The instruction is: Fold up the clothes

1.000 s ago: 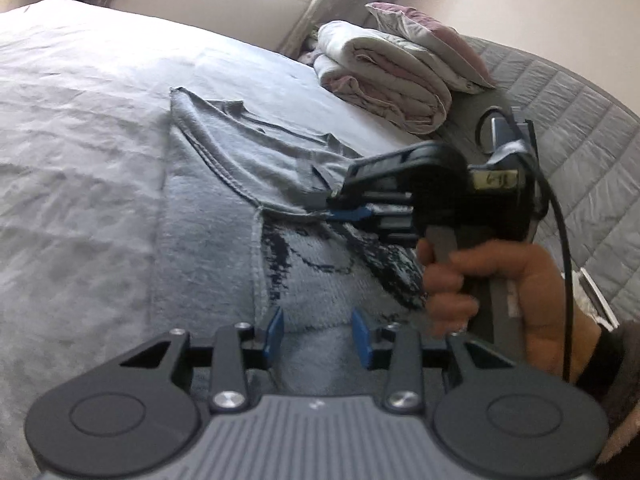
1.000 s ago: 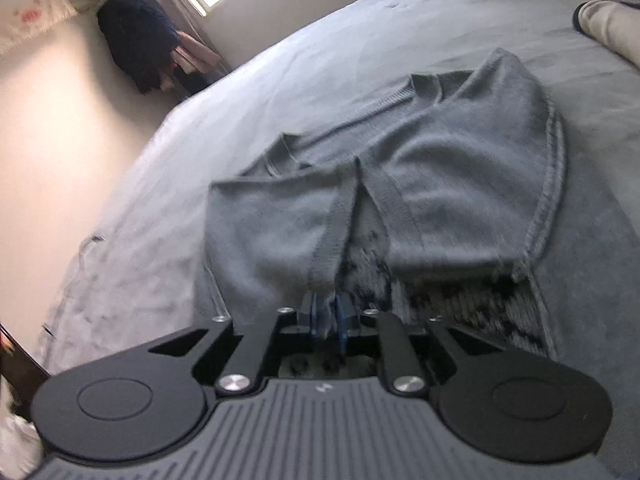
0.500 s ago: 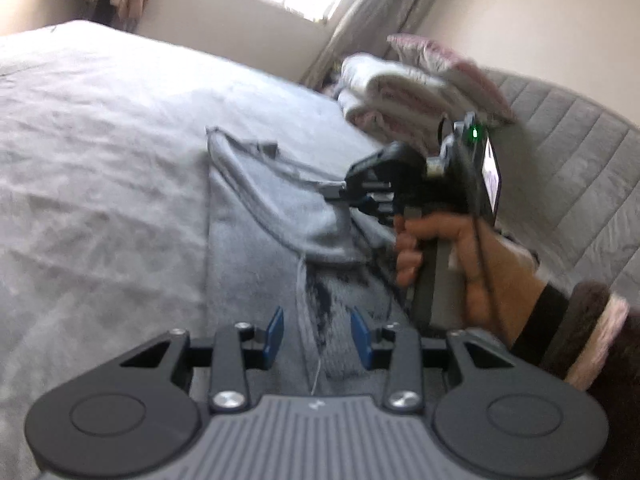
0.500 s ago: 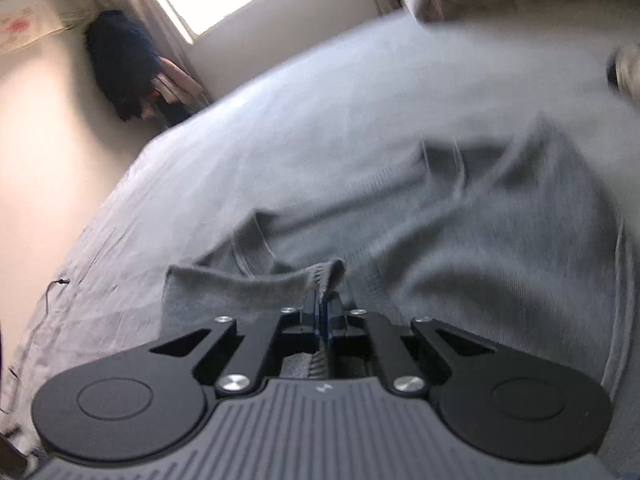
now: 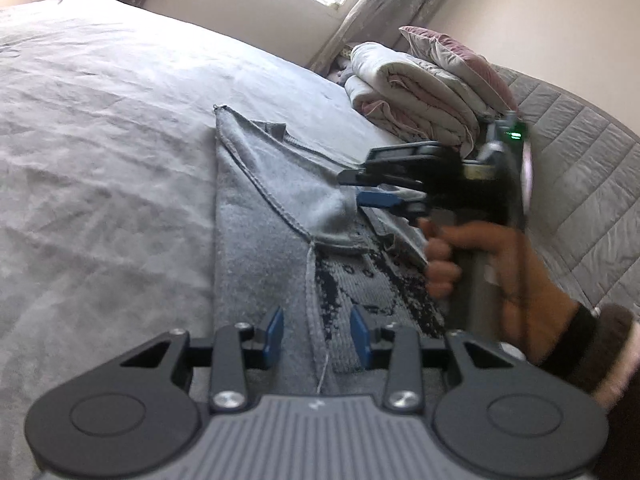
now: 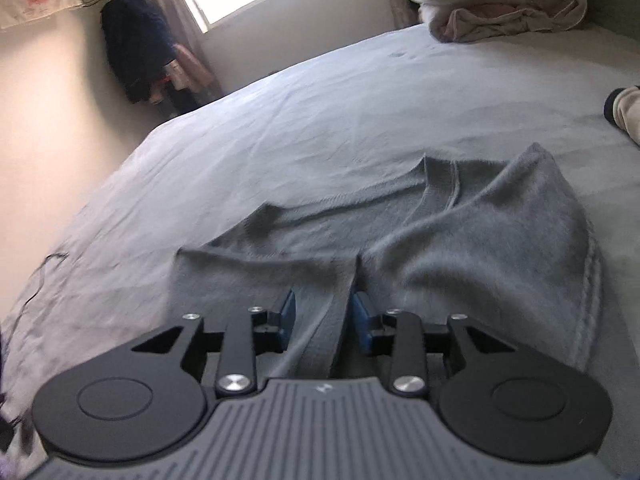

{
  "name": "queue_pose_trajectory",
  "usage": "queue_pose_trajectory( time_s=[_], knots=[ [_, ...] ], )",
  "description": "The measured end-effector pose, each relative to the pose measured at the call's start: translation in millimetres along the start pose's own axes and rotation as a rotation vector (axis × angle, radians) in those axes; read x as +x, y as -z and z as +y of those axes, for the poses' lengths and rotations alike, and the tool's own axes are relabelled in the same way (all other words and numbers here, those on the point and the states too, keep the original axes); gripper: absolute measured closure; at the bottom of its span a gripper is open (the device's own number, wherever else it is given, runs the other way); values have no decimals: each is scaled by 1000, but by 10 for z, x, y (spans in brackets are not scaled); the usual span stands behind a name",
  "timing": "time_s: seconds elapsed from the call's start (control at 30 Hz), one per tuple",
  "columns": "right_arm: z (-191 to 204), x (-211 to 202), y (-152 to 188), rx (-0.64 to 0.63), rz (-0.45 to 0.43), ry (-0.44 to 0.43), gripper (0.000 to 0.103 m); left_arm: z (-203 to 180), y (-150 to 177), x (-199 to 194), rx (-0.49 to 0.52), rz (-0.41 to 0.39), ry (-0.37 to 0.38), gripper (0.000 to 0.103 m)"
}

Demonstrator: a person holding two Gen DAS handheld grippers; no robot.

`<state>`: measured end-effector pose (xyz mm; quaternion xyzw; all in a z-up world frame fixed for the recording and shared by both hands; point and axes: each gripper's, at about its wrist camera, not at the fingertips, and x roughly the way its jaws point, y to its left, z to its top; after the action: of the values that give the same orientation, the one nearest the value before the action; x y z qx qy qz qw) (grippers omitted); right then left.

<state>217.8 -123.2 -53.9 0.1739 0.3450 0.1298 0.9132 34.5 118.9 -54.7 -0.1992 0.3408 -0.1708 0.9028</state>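
Observation:
A grey knit sweater (image 5: 256, 240) with a dark pattern lies partly folded on the bed. My left gripper (image 5: 318, 336) hovers open over its near part, a seam running under the gap and nothing pinched. My right gripper (image 5: 352, 189), held in a person's hand (image 5: 480, 264), sits over the sweater's folded-in sleeve. In the right wrist view the sweater (image 6: 480, 248) spreads ahead. A sleeve strip (image 6: 332, 320) lies between the opening jaws of my right gripper (image 6: 324, 312), and the pads stand off it.
Grey bed sheet (image 5: 100, 140) surrounds the sweater. Folded bedding (image 5: 420, 92) is stacked at the far side, by a quilted grey panel (image 5: 580, 184). Dark clothes (image 6: 136, 44) hang by the window. A thin cable (image 6: 44, 268) lies at the bed's left edge and a beige item (image 6: 624, 112) at the right.
My right gripper was shut on the sleeve and carried it across the sweater. Its jaws have now parted and the sleeve lies flat. The left gripper kept still and open.

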Motion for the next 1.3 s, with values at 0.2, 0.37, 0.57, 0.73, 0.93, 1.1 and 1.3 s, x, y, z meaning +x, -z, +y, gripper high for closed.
queue_pose_trajectory(
  time_s=[0.2,0.37,0.57,0.73,0.93,1.1,1.3],
  knots=[
    [56,-255,303,0,72,-30,67,-92,62,8,30,20,-9,67],
    [144,-297,489,-62,80,13,98,-144,106,51,53,53,3,67],
    [152,-382,488,-77,73,47,90,-198,127,51,102,70,15,67],
    [89,-714,446,-83,73,20,85,-137,94,-80,78,26,28,70],
    [-300,-1260,575,-34,90,61,84,-73,160,-204,84,30,37,85],
    [-550,-1609,932,-9,155,84,82,-187,464,-308,193,99,42,85],
    [-487,-1975,1385,-92,206,24,82,-425,897,-751,393,112,45,81]
  ],
)
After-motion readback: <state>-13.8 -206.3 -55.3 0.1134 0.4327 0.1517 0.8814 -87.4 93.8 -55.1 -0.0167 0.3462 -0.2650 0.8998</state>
